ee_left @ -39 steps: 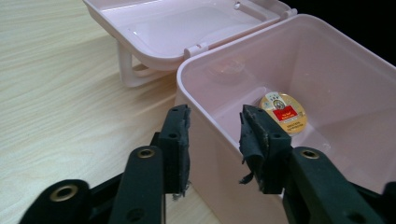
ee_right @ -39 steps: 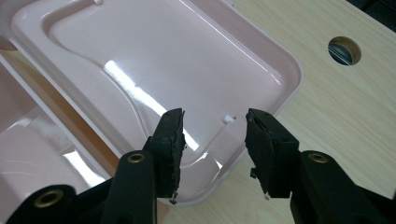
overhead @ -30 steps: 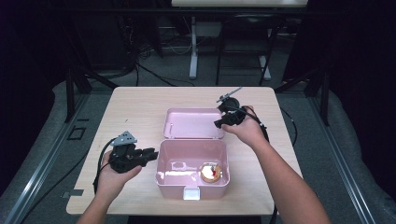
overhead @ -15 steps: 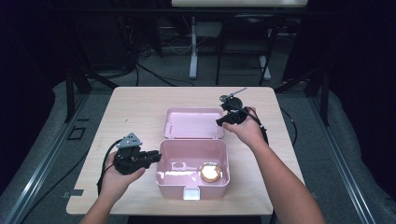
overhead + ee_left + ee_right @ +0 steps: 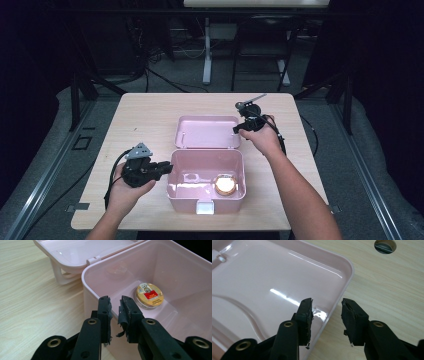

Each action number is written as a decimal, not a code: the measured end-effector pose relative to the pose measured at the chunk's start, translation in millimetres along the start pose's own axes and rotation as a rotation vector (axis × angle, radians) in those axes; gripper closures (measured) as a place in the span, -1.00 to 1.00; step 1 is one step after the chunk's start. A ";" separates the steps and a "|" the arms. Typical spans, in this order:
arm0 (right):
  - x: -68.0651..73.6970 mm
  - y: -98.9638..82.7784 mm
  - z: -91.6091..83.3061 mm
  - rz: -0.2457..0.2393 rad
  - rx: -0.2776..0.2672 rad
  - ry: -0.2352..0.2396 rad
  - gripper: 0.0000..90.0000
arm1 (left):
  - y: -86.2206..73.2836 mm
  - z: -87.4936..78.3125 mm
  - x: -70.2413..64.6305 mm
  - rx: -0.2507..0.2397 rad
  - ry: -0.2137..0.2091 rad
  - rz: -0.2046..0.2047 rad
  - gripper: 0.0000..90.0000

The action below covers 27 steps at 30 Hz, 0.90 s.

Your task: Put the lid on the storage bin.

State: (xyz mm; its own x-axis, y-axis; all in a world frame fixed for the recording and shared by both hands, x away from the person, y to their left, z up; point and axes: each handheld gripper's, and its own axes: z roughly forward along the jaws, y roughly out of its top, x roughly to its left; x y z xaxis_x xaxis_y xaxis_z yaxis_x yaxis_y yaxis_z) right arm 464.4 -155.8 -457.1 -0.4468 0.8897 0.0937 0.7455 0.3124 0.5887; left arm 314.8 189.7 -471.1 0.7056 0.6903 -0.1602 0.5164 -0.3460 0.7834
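Left hand (image 5: 125,192) near the table's (image 5: 150,110) front-left corner holds the left gripper (image 5: 165,168), grey plate on top, cable looping back toward the front edge. Its tips sit at the box's (image 5: 206,172) left wall. In the left gripper view the jaws straddle the box rim (image 5: 100,270): one finger (image 5: 104,307) outside the wall, the other inside, a narrow gap between them, the wall in that gap. Can't tell if the pads actually press the wall; frayed pad material hangs off the inner finger. Box is pink, open, at the front middle of the table, clasp facing the front edge. Inside it, a round gold tin (image 5: 225,185) lies flat on the floor toward the right-front corner, red label up in the left gripper view (image 5: 149,295); well apart from the left jaws. Lid (image 5: 207,131) lies open flat behind the box, inside face up, hinged along the box's rear edge. Right hand (image 5: 262,140) sits beside the lid's right edge, holding the right gripper (image 5: 239,128). In the right gripper view the jaws are clearly apart, wider than the left pair, straddling the lid's rim (image 5: 348,270): one finger (image 5: 305,311) over the lid's inner face, the other over bare wood. Neither pad visibly touches the rim. A round hole (image 5: 385,246) in the tabletop shows beyond.
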 end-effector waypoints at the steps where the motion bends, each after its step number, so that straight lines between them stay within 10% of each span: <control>1: -0.3 0.2 1.2 0.008 -0.002 -0.003 0.35 | -0.1 0.2 -0.1 -0.002 0.002 0.001 0.73; 27: -4.9 8.6 26.7 0.159 0.002 -0.096 0.59 | -0.5 0.2 -0.5 -0.004 0.003 0.002 0.74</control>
State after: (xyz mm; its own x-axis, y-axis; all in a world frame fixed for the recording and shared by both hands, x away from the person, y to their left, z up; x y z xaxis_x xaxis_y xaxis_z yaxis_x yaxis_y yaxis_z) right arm 486.1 -148.5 -473.9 -0.2742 0.9555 0.1087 0.8040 0.1657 0.5711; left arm 314.3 189.4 -471.5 0.7049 0.6917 -0.1569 0.5130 -0.3443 0.7863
